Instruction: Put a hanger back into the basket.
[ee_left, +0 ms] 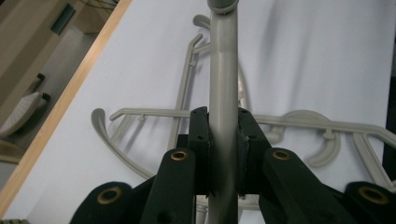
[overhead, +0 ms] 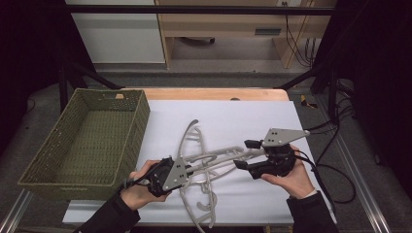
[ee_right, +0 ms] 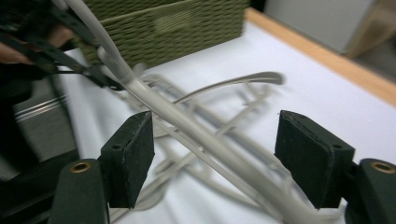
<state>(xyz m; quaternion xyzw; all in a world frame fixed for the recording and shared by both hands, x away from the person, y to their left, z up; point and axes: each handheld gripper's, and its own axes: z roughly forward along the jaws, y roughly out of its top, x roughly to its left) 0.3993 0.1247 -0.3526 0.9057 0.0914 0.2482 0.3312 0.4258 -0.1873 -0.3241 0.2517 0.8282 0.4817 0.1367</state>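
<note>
Two grey hangers on the white sheet [overhead: 233, 121], right of the green basket [overhead: 87, 141]: one lying flat [overhead: 201, 208], one lifted [overhead: 218, 156]. Left gripper [overhead: 187, 170], near left, clamps the lifted hanger's bar. Right gripper [overhead: 245, 155], level, jaws apart around its far end, pads clear.

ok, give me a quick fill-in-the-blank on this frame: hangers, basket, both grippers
1. The left gripper is shut on a grey plastic ____.
2. The right gripper's jaws stand ____, with a hanger bar between them.
3. The green woven basket sits at the table's ____ side in the high view.
4. The basket holds ____ hangers.

Missing words: hanger; open; left; no
</note>
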